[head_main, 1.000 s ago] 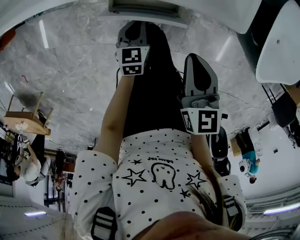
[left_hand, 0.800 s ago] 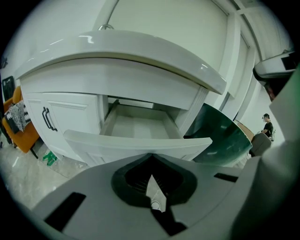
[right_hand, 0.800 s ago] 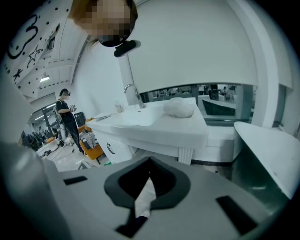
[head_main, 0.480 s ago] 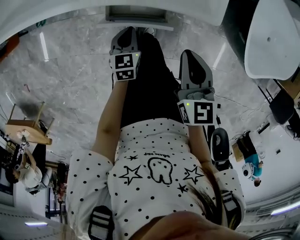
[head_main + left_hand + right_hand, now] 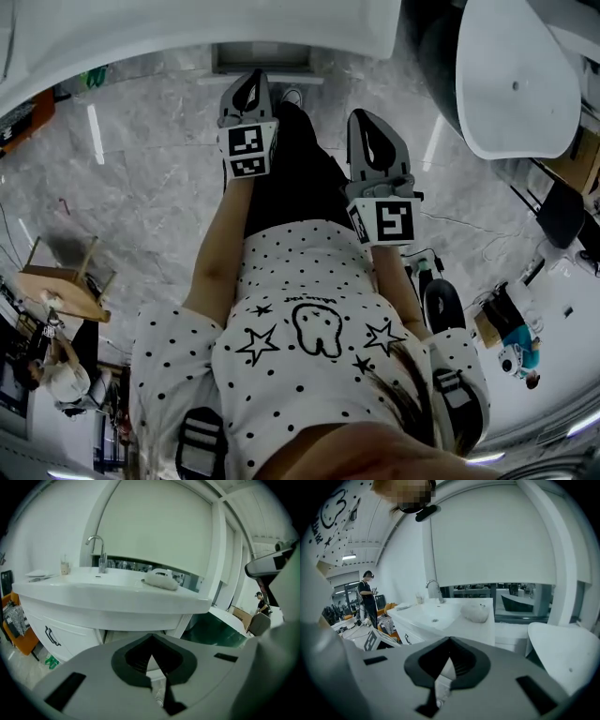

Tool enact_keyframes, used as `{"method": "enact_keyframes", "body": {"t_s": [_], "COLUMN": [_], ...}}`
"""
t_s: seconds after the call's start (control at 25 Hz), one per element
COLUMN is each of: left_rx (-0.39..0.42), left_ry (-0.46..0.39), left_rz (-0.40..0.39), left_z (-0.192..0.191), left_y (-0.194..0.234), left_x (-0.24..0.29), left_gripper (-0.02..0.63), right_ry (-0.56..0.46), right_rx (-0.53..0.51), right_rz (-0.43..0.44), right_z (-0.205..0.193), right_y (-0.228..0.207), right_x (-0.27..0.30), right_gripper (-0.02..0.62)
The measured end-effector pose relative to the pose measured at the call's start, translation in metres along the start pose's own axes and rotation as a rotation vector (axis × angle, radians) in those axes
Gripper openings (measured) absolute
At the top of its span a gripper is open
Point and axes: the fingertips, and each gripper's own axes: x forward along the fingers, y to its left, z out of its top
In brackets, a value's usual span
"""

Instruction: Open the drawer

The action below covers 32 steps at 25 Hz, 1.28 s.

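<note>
Marble floor (image 5: 141,169) fills most of the head view, with a white vanity (image 5: 234,28) across 12 o'clock. We see the person's dotted shirt at 6 o'clock.

Change since a second ago: more of the vanity top shows at 12 o'clock, and both arms have lifted toward it. We read that as the approach only, with nothing touched and the drawer not yet opened.

The left gripper (image 5: 249,84) is at about 11 o'clock in the head view and its jaws are closed together. Its own view shows only a thin slit between them and nothing held. The right gripper (image 5: 370,127) is at about 1 o'clock. Its jaws look the same, pressed together and empty.

The drawer is on the vanity under the counter. In the left gripper view we take the white front (image 5: 65,641) with the black handle (image 5: 51,636) to be it, though we can't rule out a door. The handle sits at about 9 o'clock from the left jaws, well apart from them and off their line. The jaws point at the gap under the middle of the counter instead. In the right gripper view the same handle (image 5: 407,639) shows at about 10 o'clock from the right jaws, also well apart.

On the counter a faucet (image 5: 96,545) stands at 11 o'clock and a pale cloth (image 5: 161,579) lies at 12 o'clock.

We judge the next move needs the jaws spread first, then a swing left onto the handle.
</note>
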Motion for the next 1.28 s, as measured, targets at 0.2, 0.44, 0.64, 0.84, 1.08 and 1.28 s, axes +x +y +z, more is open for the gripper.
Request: {"method": "enact_keyframes", "body": {"t_s": [0.2,0.44,0.64,0.84,1.08,1.28], "left_rx": [-0.007,0.02,0.056,0.074,0.084,0.091], "left_ry": [-0.037,-0.103,-0.181,-0.244,-0.324,-0.36], "left_rz": [-0.026,-0.041,-0.045,-0.059,-0.089,-0.103], "left_z": [0.026,0.073,0.125,0.16,0.192,0.205], "left_y": [-0.011,-0.014,-0.023,-0.036,-0.048,-0.057], "left_x": [-0.008,-0.015,-0.029,-0.049,-0.079,-0.102], "left_gripper": [0.003,0.003,0.003,0.003,0.003,0.003], "right_ry": [-0.024,-0.075,-0.123,-0.169,-0.217,-0.236], "right_rx": [-0.01,-0.016,0.018,0.011,-0.002,-0.019], "right_rz": [-0.009,-0.038,-0.05,-0.067,-0.085,-0.082], "right_z": [0.008,0.028,0.047,0.062,0.079,0.086], "right_y": [-0.004,-0.016,-0.023,-0.031,-0.037,-0.035], "right_x": [-0.009,-0.014,-0.029,-0.041,-0.046,-0.051], "right_gripper": [0.014,0.014,0.014,0.014,0.014,0.014]}}
